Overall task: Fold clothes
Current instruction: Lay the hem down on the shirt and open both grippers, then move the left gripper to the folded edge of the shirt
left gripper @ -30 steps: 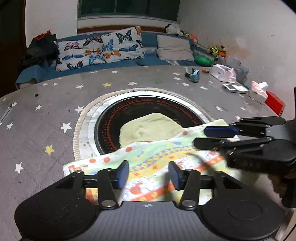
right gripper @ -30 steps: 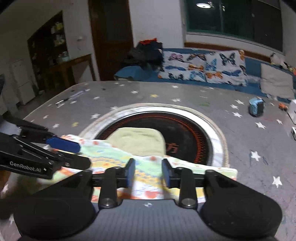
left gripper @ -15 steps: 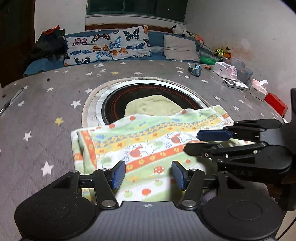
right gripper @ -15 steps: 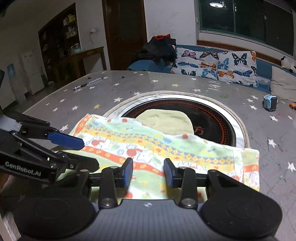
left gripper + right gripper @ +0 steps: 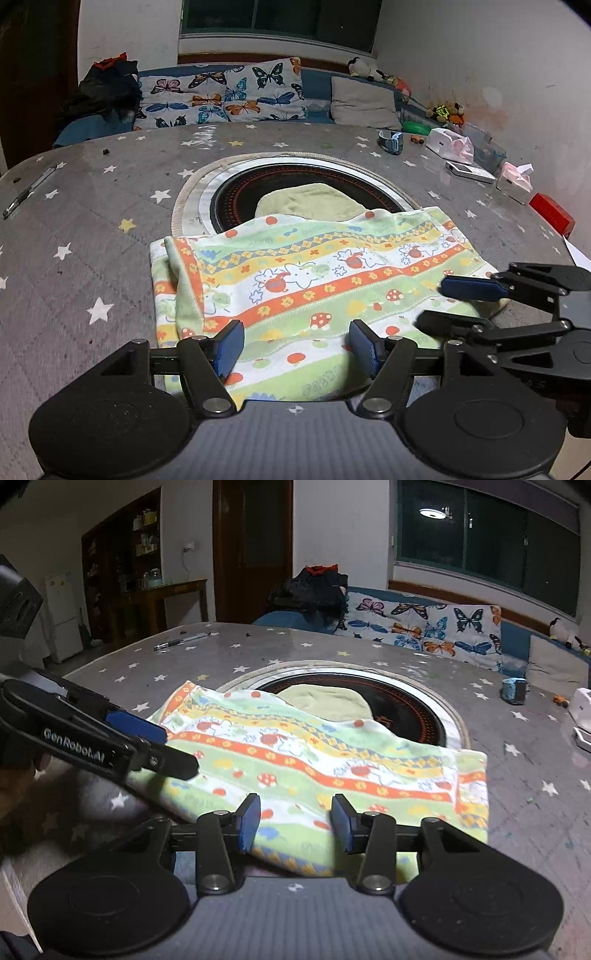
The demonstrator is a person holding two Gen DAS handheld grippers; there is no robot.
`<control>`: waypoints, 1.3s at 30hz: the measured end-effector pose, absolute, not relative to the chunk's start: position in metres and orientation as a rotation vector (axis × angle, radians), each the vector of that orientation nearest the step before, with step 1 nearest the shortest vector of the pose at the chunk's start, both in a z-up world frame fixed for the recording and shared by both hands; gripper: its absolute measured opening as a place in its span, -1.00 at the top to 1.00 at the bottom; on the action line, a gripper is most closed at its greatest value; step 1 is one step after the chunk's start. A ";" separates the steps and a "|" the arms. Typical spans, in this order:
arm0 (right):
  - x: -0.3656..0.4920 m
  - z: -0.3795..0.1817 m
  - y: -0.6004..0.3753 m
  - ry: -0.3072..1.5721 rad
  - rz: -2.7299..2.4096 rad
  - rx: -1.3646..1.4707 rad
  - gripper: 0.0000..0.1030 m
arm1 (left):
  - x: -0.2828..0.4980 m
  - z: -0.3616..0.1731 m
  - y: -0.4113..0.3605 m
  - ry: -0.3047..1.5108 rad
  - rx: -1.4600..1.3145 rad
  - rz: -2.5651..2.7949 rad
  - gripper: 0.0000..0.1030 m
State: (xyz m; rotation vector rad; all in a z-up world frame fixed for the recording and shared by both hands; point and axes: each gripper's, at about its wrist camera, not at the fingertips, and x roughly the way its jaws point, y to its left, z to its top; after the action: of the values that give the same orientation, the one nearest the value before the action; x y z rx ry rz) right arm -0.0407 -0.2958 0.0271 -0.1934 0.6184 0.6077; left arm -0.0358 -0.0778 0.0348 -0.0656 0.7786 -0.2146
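Left wrist view: patterned cloth (image 5: 295, 288) lies doubled on the starred table (image 5: 92, 229), far edge draped over the round inset hob (image 5: 229, 192), left end showing a second layer beneath. At least one fold is in; whether more is wanted I can't tell. Left gripper (image 5: 295, 349) fingers wide, holding nothing; right gripper (image 5: 294, 823) likewise. Right wrist view alone shows the cloth's right end, edges roughly matched, and a pen (image 5: 183, 641).
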 end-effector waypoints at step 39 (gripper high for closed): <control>0.033 0.034 -0.317 0.676 0.509 -0.096 -0.10 | 0.016 0.034 -0.017 0.797 -0.132 0.002 -0.05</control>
State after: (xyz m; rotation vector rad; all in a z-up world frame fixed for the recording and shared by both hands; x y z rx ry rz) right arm 0.0326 -0.3165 0.0345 -0.0965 0.6763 0.5094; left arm 0.0161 -0.0167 0.0343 -0.1317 0.7969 0.0016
